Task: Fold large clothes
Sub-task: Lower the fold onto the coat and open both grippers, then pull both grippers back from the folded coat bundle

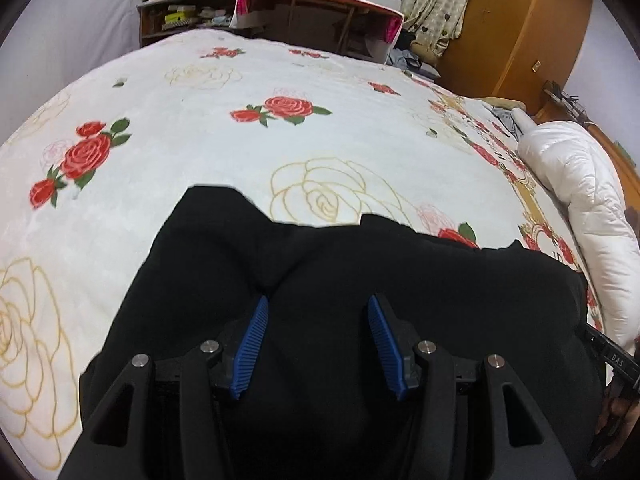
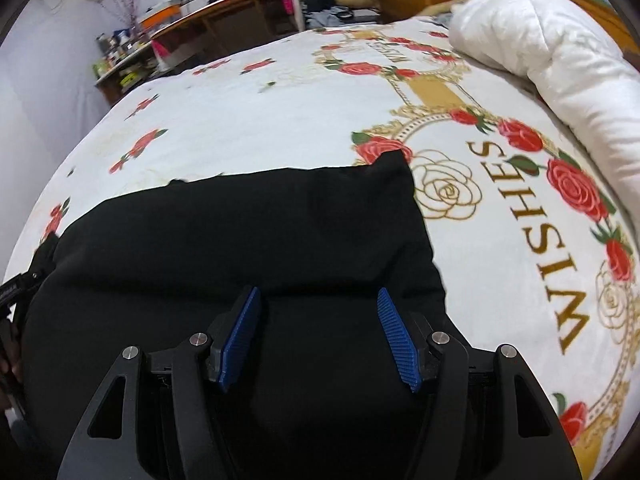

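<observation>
Black garment (image 1: pixel 360 280) lies on rose-print bedspread (image 1: pixel 200 92), white duvet (image 1: pixel 580 200) bunched far right, desk (image 1: pixel 320 8) beyond; left gripper (image 1: pixel 318 312) and right gripper (image 2: pixel 318 304) both spread wide, holding nothing.

Home bedroom: rose-print bedspread (image 1: pixel 280 80), white duvet (image 2: pixel 560 60), wooden wardrobe (image 1: pixel 520 20).

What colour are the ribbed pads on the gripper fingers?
Blue, on black fingers; it shows best in the right wrist view, against the black garment.
</observation>
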### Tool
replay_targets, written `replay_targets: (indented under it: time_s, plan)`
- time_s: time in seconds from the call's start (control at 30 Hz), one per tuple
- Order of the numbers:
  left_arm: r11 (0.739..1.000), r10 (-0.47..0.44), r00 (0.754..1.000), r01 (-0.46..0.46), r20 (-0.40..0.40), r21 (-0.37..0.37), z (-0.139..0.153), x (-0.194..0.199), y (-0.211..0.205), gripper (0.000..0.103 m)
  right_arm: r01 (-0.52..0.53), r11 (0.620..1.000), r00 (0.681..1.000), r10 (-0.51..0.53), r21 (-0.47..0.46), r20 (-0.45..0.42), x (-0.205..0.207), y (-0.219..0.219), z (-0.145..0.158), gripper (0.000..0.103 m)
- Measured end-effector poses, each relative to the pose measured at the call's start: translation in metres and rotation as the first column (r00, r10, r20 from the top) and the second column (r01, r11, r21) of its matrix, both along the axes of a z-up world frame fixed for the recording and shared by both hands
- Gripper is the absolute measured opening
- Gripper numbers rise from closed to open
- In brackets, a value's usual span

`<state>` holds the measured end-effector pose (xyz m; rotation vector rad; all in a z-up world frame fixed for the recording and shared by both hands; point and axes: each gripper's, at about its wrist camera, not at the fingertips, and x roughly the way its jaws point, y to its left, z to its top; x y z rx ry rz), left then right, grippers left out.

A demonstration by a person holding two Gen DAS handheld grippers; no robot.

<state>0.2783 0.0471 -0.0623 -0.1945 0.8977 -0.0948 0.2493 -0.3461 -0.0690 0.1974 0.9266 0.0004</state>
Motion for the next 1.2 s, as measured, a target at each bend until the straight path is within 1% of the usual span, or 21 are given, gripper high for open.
replay_targets:
  time_s: [0.13, 0.23, 0.37, 0.43, 0.5, 0.53, 0.63, 0.73, 0.8, 0.83, 0.9, 0.93, 1.0, 1.03, 1.2]
  plan:
    - [1.0, -0.001, 1.0, 0.001, 0.017, 0.01, -0.009, 0.005, -0.004, 0.055, 0.027, 1.0, 1.0, -0.027, -0.008, 0.013, 0.004, -0.002, -0.008, 0.061]
    - [1.0, -0.004, 1.0, 0.004, 0.014, 0.019, -0.012, 0.01, -0.005, 0.056, 0.037, 0.999, 0.999, -0.037, -0.018, 0.009, 0.007, -0.002, -0.009, 0.061]
    - [1.0, -0.006, 1.0, 0.006, -0.012, 0.024, -0.009, 0.019, -0.004, 0.056, 0.044, 0.999, 0.999, -0.044, -0.013, -0.031, 0.019, -0.009, -0.009, 0.066]
    - [0.999, -0.009, 1.0, 0.01, -0.024, 0.043, -0.002, 0.017, -0.005, 0.056, 0.044, 0.999, 0.998, -0.045, -0.022, -0.05, 0.019, -0.008, -0.004, 0.066]
    - [0.999, -0.009, 1.0, 0.01, -0.016, 0.047, 0.009, 0.006, -0.004, 0.056, 0.05, 0.997, 0.998, -0.052, -0.054, -0.042, 0.01, -0.006, 0.008, 0.066]
    - [0.999, -0.011, 1.0, 0.011, -0.007, 0.043, 0.015, -0.003, -0.003, 0.056, 0.052, 0.997, 0.998, -0.054, -0.052, -0.03, 0.004, -0.005, 0.015, 0.066]
    - [0.998, -0.023, 1.0, 0.023, 0.016, 0.053, 0.029, -0.034, -0.004, 0.056, 0.052, 0.999, 0.998, -0.052, 0.003, 0.022, -0.03, -0.004, 0.037, 0.066]
    - [0.999, -0.039, 0.999, 0.039, 0.024, 0.019, 0.034, -0.073, -0.006, 0.056, 0.05, 0.998, 0.997, -0.052, 0.043, 0.05, -0.066, 0.004, 0.047, 0.066]
    - [0.999, -0.052, 0.998, 0.052, 0.027, 0.011, 0.035, -0.103, -0.009, 0.056, 0.029, 0.999, 0.998, -0.031, 0.032, 0.052, -0.1, 0.017, 0.048, 0.066]
    - [0.998, -0.059, 0.998, 0.058, 0.024, 0.012, 0.034, -0.118, -0.01, 0.056, 0.021, 0.999, 0.998, -0.022, 0.025, 0.05, -0.109, 0.02, 0.048, 0.066]
    - [0.997, -0.07, 0.997, 0.07, 0.01, 0.034, 0.029, -0.146, -0.012, 0.056, 0.005, 1.0, 0.999, -0.005, -0.007, 0.034, -0.14, 0.03, 0.042, 0.066]
    - [0.996, -0.08, 0.997, 0.08, -0.005, 0.044, 0.025, -0.154, -0.013, 0.056, -0.005, 1.0, 1.0, 0.005, -0.014, 0.016, -0.148, 0.032, 0.037, 0.066]
    - [0.992, -0.092, 0.995, 0.094, -0.03, 0.079, 0.015, -0.169, -0.013, 0.056, -0.001, 1.0, 0.999, 0.001, -0.008, -0.04, -0.161, 0.031, 0.022, 0.066]
    - [0.991, -0.094, 0.995, 0.096, -0.03, 0.096, 0.013, -0.174, -0.012, 0.056, 0.007, 1.0, 0.999, -0.007, 0.005, -0.044, -0.167, 0.028, 0.02, 0.066]
    - [0.993, -0.062, 0.998, 0.065, -0.028, 0.103, 0.017, -0.189, -0.001, 0.056, 0.02, 1.0, 0.998, -0.019, 0.018, -0.055, -0.181, 0.023, 0.025, 0.066]
